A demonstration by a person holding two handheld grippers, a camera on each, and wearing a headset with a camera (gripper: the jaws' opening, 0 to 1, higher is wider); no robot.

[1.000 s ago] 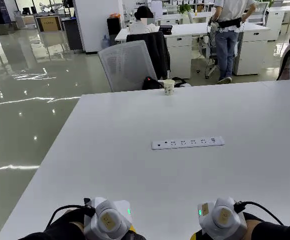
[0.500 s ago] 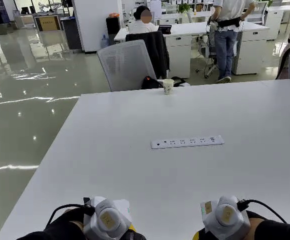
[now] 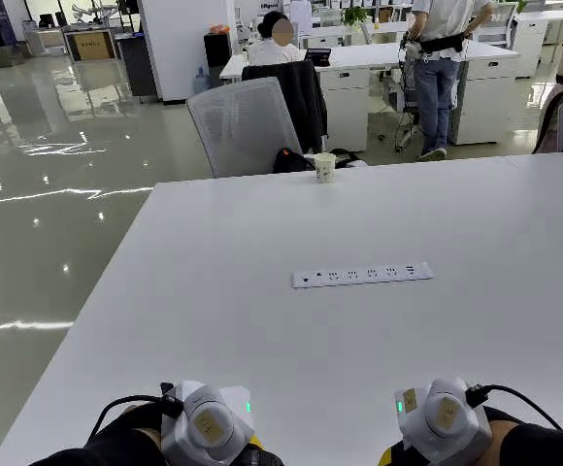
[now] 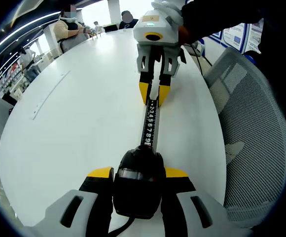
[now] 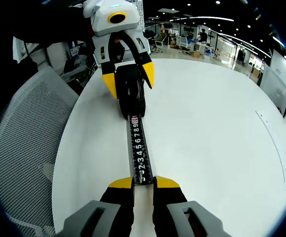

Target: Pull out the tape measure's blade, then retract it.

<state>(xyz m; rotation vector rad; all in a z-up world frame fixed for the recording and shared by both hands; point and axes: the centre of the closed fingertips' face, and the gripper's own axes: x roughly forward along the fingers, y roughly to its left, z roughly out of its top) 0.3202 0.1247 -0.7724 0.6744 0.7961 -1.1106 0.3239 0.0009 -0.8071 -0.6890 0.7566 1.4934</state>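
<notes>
Left tongs (image 4: 138,173) and right tongs (image 5: 143,182) facing each other, both clamped (held low).

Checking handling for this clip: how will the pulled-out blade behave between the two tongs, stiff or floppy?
The blade runs straight from the case to the right tongs, so at this short span it is likely stiff. It looks thin and narrow, so it would probably buckle if pushed sideways.

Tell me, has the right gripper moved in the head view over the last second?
Yes, slightly: the right gripper has slid right, measured against the power strip on the table, away from the left gripper.
</notes>
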